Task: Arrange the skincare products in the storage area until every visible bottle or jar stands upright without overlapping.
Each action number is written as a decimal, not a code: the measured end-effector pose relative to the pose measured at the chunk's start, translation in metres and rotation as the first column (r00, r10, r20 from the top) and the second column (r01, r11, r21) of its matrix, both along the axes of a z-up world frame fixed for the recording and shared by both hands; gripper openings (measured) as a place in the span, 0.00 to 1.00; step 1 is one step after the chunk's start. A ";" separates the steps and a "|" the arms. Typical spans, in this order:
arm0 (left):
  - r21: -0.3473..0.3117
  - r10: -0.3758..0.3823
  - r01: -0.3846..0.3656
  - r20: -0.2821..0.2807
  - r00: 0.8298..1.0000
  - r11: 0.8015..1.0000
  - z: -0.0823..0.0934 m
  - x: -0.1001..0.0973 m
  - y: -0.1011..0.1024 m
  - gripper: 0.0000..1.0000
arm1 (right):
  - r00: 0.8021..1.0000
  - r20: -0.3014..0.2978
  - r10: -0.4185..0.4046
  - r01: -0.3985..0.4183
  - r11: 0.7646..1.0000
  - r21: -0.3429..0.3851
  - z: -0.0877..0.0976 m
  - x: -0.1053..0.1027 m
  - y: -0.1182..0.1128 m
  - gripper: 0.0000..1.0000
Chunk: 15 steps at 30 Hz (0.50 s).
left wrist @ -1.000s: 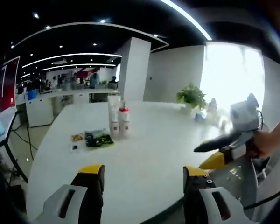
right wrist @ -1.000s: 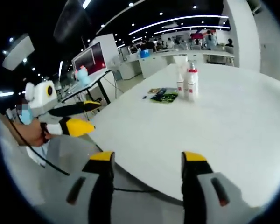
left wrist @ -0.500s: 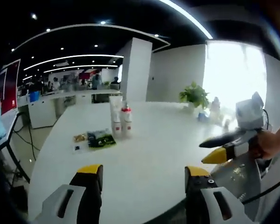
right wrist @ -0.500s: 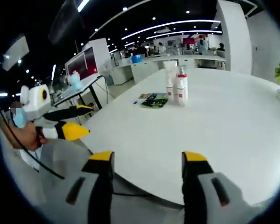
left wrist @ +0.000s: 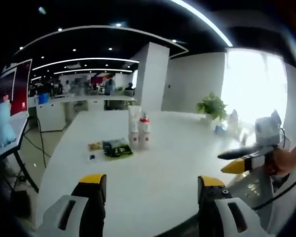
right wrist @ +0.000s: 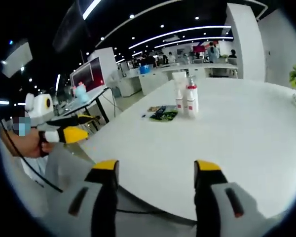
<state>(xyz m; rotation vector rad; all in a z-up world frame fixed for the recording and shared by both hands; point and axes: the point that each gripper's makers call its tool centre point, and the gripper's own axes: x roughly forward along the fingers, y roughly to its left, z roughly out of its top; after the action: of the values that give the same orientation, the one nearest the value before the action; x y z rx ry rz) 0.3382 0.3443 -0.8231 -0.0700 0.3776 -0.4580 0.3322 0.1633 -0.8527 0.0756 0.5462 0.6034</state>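
Far off on the white table [left wrist: 158, 163] stand a white tube [left wrist: 134, 126] and a white bottle with a red cap [left wrist: 145, 131], close together and upright. A dark green flat packet [left wrist: 117, 148] lies to their left with small items beside it. My left gripper [left wrist: 148, 183] is open and empty at the table's near edge. The right gripper [left wrist: 244, 159] comes in from the right, held by a hand. In the right gripper view the tube [right wrist: 179, 94], bottle [right wrist: 191, 98] and packet [right wrist: 163, 113] sit far ahead. My right gripper [right wrist: 157, 168] is open and empty. The left gripper [right wrist: 71, 129] shows at left.
A potted plant [left wrist: 212, 105] and small items stand at the table's far right. A screen [right wrist: 90, 73] on a stand and other desks lie beyond the table's left side. The person's hand [right wrist: 32, 145] and a cable are at left.
Both cameras have shifted slightly; the bottles now sit a little further right in the left gripper view. Both grippers stay open. The products have not moved.
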 end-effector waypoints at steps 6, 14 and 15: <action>-0.003 0.006 -0.006 0.001 1.000 1.000 -0.001 0.004 0.005 0.78 | 1.000 0.016 -0.013 0.013 1.000 0.014 0.004 0.001 -0.001 0.65; -0.075 0.005 -0.003 0.034 0.999 0.997 0.010 0.004 0.004 0.81 | 0.995 0.096 -0.028 0.017 0.994 0.112 0.037 0.000 -0.009 0.74; -0.083 0.007 -0.004 0.035 0.999 0.997 0.011 0.005 0.004 0.82 | 0.995 0.097 -0.038 0.026 0.993 0.119 0.038 0.001 -0.012 0.75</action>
<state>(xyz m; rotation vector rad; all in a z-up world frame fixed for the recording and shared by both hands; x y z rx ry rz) 0.3427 0.3485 -0.8125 -0.1431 0.3237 -0.4688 0.3335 0.1508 -0.8143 0.1642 0.4120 0.6041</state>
